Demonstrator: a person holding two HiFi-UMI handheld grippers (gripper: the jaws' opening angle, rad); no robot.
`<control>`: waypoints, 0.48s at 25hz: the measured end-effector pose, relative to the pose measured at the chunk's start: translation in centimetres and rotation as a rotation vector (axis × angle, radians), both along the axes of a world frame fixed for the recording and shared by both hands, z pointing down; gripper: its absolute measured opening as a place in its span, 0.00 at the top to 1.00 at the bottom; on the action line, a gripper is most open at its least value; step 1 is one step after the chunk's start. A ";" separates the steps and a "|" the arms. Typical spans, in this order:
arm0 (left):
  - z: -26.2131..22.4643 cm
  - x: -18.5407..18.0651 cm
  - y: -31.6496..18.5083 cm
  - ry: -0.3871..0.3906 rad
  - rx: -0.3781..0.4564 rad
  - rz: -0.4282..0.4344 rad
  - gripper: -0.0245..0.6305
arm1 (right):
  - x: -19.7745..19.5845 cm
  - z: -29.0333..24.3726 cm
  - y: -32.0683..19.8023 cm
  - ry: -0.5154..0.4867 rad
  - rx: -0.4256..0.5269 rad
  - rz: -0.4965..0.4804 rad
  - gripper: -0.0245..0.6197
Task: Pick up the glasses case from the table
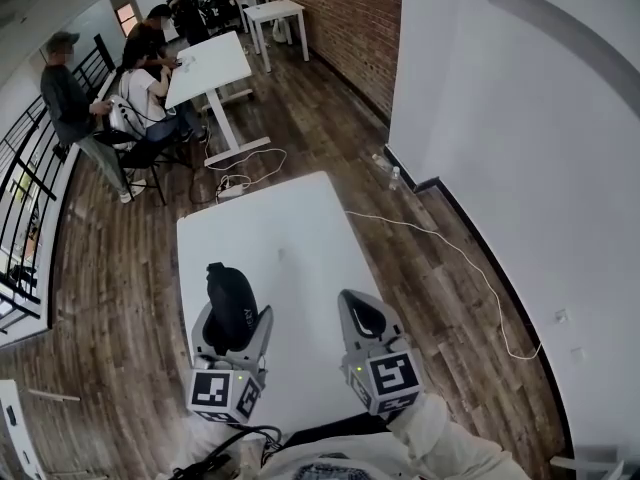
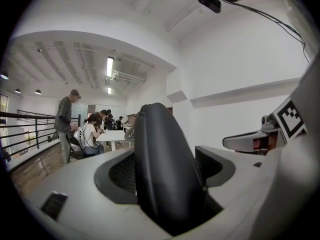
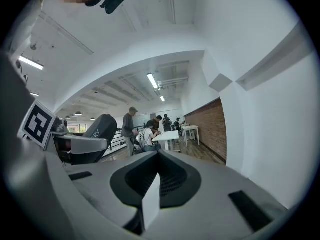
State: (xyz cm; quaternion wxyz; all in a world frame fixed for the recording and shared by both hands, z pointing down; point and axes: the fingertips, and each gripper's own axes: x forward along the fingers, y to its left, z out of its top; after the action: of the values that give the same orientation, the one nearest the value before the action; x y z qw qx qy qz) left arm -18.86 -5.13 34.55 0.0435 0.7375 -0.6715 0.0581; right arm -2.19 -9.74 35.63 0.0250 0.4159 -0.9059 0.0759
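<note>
Left tool pinches the black glasses case across its middle, clear above the white desk. Right tool sits alongside, jaws pressed together on nothing. Risk: the rounded shell stands well proud of the pads and could pivot or slip out if the hold slackens
</note>
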 end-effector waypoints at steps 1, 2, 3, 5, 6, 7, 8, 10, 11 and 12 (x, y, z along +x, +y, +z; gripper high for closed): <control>-0.1 0.0 0.1 -0.001 0.000 -0.002 0.42 | 0.0 -0.2 0.0 0.001 0.004 -0.002 0.96; -0.1 0.0 0.2 -0.003 -0.001 -0.004 0.42 | 0.0 -0.3 0.1 0.001 0.007 -0.003 0.96; -0.3 0.0 0.3 -0.003 0.000 -0.005 0.42 | 0.0 -0.5 0.2 0.000 0.009 -0.004 0.96; -0.5 -0.1 0.4 -0.001 0.002 -0.006 0.42 | -0.1 -0.8 0.2 0.000 0.014 -0.004 0.96; -0.6 -0.2 0.5 -0.001 0.002 -0.005 0.42 | -0.2 -0.9 0.3 0.002 0.015 -0.007 0.96; -0.6 -0.3 0.6 -0.001 0.001 -0.005 0.42 | -0.4 -0.9 0.5 0.003 0.016 -0.010 0.96; -0.6 -0.4 0.7 -0.001 0.002 -0.005 0.42 | -0.6 -0.8 0.6 0.005 0.017 -0.014 0.96; -0.6 -0.6 0.8 -0.001 0.009 -0.009 0.42 | -0.9 -0.9 0.8 0.008 0.022 -0.020 0.96; -0.7 -0.5 0.9 -0.003 0.012 -0.010 0.42 | -0.9 -1.0 0.9 0.010 0.027 -0.021 0.96; -0.7 -0.4 1.0 -0.005 0.013 -0.010 0.42 | -0.9 -1.0 1.0 0.011 0.031 -0.025 0.96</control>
State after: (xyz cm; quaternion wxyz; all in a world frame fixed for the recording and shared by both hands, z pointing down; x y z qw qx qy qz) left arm -19.28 -4.14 33.86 0.0372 0.7343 -0.6755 0.0553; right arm -3.05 -8.74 34.60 0.0244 0.4053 -0.9119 0.0594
